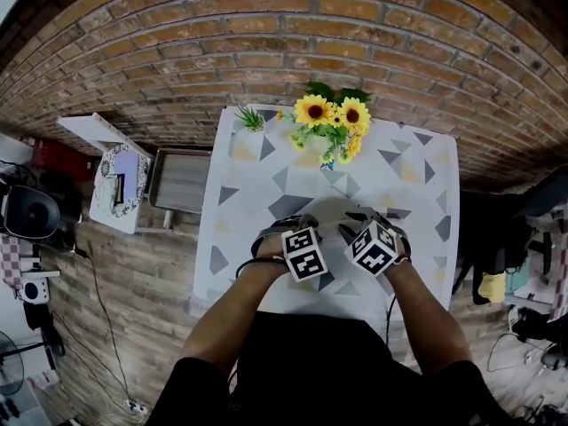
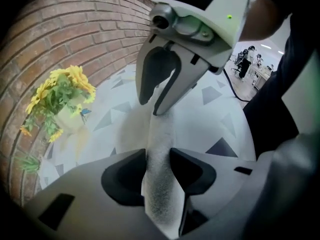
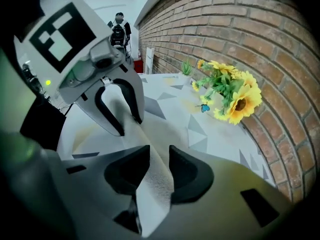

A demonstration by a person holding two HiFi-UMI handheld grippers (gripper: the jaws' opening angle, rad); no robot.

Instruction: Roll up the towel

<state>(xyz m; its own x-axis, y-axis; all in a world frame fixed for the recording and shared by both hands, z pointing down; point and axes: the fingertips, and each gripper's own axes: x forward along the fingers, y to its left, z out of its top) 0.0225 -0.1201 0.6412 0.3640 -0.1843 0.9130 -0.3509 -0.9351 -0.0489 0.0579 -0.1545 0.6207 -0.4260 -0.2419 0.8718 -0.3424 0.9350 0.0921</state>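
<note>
Left hand-held gripper: jaws narrowed onto a pinch of the towel, pads pressing the cloth. Right hand-held gripper: likewise clamped on the same edge. That edge runs stretched from one gripper to the other, side to side in front of me, with neither hand nearer. The rest of the cloth seems to lie ahead, toward the sunflowers, but it blends into the patterned bench. I judge the roll should go forward, across that held line. Brick wall behind, wood floor around.

white towel, yellow sunflowers, grey-triangle-patterned tablecloth
</note>
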